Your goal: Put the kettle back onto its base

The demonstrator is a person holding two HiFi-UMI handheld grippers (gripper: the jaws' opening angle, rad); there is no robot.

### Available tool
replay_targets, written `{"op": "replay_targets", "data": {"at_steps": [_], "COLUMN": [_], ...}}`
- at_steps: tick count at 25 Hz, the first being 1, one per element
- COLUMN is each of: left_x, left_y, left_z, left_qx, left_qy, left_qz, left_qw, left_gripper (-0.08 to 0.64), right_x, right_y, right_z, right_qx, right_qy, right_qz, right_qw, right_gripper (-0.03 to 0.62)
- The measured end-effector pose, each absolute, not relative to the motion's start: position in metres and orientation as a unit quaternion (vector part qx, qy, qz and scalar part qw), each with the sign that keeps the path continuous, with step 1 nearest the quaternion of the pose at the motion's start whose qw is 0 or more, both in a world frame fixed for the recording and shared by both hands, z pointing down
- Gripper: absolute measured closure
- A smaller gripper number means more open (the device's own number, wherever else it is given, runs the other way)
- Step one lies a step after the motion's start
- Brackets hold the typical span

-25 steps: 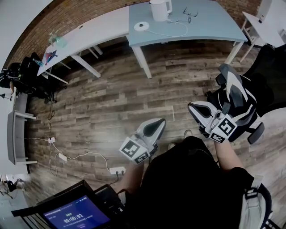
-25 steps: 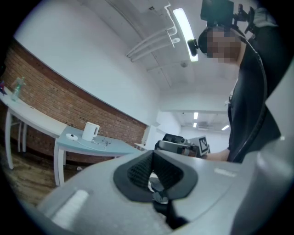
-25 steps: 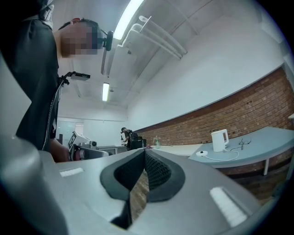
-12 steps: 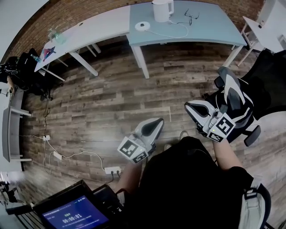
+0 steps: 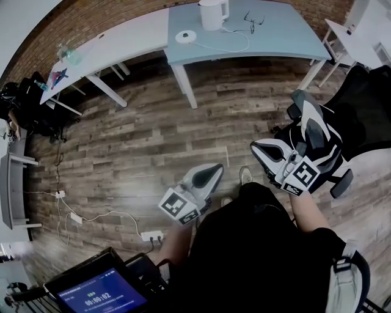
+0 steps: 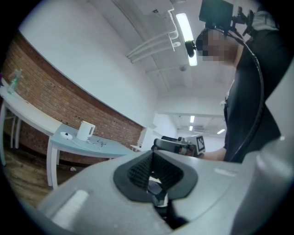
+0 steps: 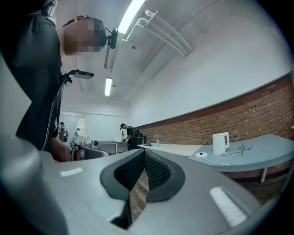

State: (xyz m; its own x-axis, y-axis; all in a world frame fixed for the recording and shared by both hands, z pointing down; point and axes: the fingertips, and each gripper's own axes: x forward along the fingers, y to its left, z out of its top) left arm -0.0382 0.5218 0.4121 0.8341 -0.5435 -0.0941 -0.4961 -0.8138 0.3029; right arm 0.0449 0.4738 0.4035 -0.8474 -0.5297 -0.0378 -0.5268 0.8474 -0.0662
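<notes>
The timer on the screen [image 5: 101,296] has ticked from 00:00:01 to 00:00:02. The left gripper [image 5: 206,177] and right gripper [image 5: 269,153] hang as before, jaws closed together on nothing. The white kettle [image 5: 211,13] stands on the tabletop [image 5: 275,40], just beside its base [image 5: 185,36] and off it. Open wood floor [image 5: 153,134] stretches from the tabletop's near edge to both grippers.

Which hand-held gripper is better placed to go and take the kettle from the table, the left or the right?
Right, probably. Both are far from the kettle and empty, but its handle faces the side of the right hand-held gripper, and the base lies left.
</notes>
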Motion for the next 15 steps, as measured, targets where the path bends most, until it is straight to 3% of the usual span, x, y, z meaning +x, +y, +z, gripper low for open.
{"op": "replay_targets", "data": {"at_steps": [15], "left_x": [-0.004], "left_y": [0.437], "left_z": [0.412], "left_qx": [0.947], "left_qy": [-0.277], "left_qz": [-0.072], "left_qw": [0.145], "left_gripper": [0.555], "right_x": [0.064], "right_y": [0.378], "right_z": [0.419], "right_qx": [-0.251], "right_qy": [0.966], "right_qz": [-0.040], "right_qw": [0.038], "right_gripper": [0.588]}}
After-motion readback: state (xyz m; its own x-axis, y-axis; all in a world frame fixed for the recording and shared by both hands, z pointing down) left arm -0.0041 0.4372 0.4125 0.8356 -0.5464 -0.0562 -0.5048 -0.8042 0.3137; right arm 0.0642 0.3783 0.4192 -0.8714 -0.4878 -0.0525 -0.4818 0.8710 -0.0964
